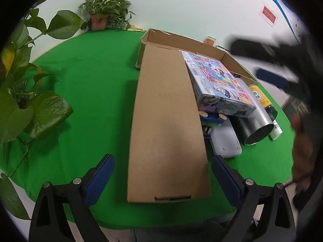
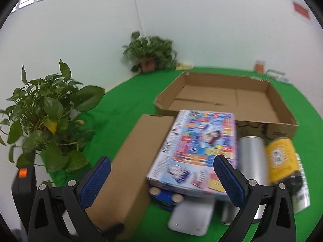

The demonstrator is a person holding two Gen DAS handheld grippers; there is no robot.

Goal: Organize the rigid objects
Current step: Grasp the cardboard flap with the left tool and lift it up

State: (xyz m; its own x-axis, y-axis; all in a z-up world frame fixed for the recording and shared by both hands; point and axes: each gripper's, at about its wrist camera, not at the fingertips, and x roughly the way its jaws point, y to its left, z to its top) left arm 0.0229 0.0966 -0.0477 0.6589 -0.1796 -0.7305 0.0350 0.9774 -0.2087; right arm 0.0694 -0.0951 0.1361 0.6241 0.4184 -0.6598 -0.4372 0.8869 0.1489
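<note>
A long closed brown carton point(image 1: 167, 125) lies on the green table, straight ahead of my open, empty left gripper point(image 1: 162, 178). Beside it a colourful printed box point(image 1: 218, 84) rests on a blue toy car point(image 1: 212, 119), a white flat device point(image 1: 226, 141), a silver cylinder point(image 1: 254, 121) and a yellow-labelled bottle point(image 1: 260, 96). My right gripper point(image 2: 161, 178) is open and empty above the carton point(image 2: 129, 171) and printed box point(image 2: 199, 147); it shows blurred in the left wrist view point(image 1: 268, 64). The open shallow cardboard tray point(image 2: 226, 98) behind holds nothing visible.
Potted plants stand at the left point(image 1: 30, 104) and in the far corner point(image 1: 103, 14). A small orange container point(image 2: 260, 66) and other small items sit at the table's far right edge. The table's near edge is just below both grippers.
</note>
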